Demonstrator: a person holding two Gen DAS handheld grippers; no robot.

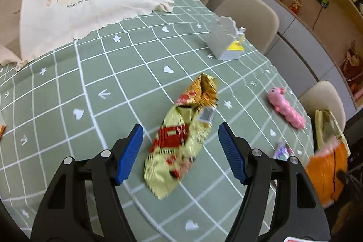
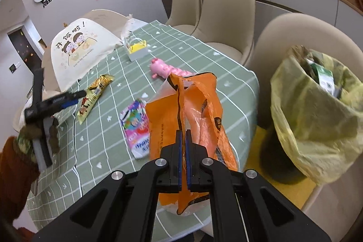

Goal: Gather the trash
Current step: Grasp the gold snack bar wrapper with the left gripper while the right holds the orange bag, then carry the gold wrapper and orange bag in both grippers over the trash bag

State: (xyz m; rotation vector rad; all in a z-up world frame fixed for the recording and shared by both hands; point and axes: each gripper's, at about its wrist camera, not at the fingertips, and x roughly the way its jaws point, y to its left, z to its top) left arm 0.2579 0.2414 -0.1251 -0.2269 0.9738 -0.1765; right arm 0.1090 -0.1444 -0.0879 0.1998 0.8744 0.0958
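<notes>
Two claws are in play, and the one that matters for my next grab is the left claw [image 1: 180, 154]. It stands released, jaws wide, and the gold-and-red snack wrapper [image 1: 181, 135] lies on the green checked worktop [image 1: 68, 106] between the blue pads. The wrapper's long axis runs away from the claw and leans toward the right pad's side, nearly in line with the fingers, so as I read it the pads would close across the wrapper's narrow width. The near end of the wrapper lies back between the fingers, the torn far end well beyond the tips. I cannot tell whether the pads hang above it or touch the cloth.

My right claw [image 2: 183, 151] is clenched on the orange plastic bag [image 2: 192, 119], gripping a thin fold of it at the worktop's edge. From that bag, the yellow-green bin bag [image 2: 317, 110] stands just off the worktop, open-mouthed. A colourful small packet [image 2: 136, 128] lies beside the orange bag, so I judge the right claw nearer to that one.
</notes>
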